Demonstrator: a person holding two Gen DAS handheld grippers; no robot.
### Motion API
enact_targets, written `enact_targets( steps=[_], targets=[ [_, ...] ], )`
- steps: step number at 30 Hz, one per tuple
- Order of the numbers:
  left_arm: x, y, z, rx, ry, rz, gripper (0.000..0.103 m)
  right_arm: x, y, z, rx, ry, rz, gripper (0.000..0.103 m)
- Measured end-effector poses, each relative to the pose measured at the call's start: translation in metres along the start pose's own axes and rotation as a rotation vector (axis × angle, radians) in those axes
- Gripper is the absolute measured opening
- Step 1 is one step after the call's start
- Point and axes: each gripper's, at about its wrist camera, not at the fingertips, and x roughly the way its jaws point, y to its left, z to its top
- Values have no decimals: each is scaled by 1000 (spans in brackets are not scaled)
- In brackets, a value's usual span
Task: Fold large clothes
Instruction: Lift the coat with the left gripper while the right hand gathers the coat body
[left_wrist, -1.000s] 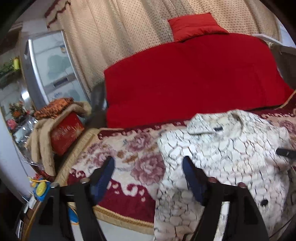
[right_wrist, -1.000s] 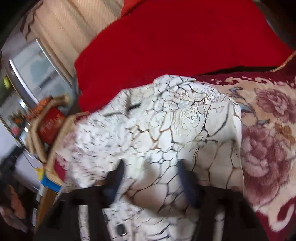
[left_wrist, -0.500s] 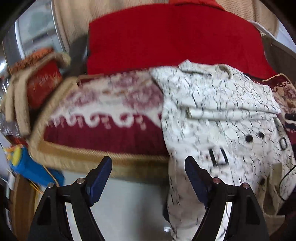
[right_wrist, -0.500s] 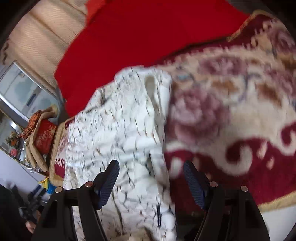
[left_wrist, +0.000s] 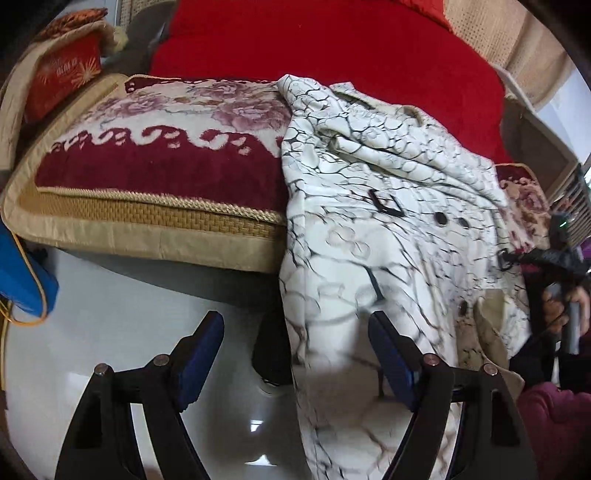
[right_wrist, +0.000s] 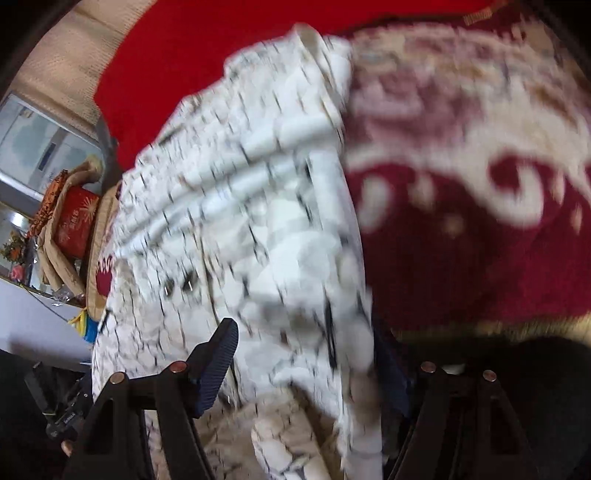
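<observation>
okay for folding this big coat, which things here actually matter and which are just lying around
Part of the job:
white crackle-print coat, hanging over the bed edge
left gripper, open
right gripper, open
floral blanket the coat lies on

Just lying about:
red gift box
red cover
blue box
curtain

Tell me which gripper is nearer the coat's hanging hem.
Right. The right gripper straddles the white coat where it hangs off the bed; the left gripper sits at its side edge, mostly over bare floor.

My left wrist view looks steeply down at the bed's front edge (left_wrist: 147, 229) from nearby. My right wrist view sits closer, blurred; both share the white coat (left_wrist: 369, 229) (right_wrist: 258, 229).
</observation>
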Motion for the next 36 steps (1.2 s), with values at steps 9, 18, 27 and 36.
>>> enact_targets(
  steps=[9,18,27,36],
  targets=[
    [-14,-18,-21,77,4,-276,80,34,-2,-34,32,133,36,74],
    [0,-14,-34,23,63,-341,36,49,-37,-58,201,216,150,39],
    [1,-13,-34,-5,77,-381,55,44,-79,-79,464,243,387,78],
    [-7,-19,-34,48,51,-318,13,49,-46,-100,188,347,145,17]
  ],
)
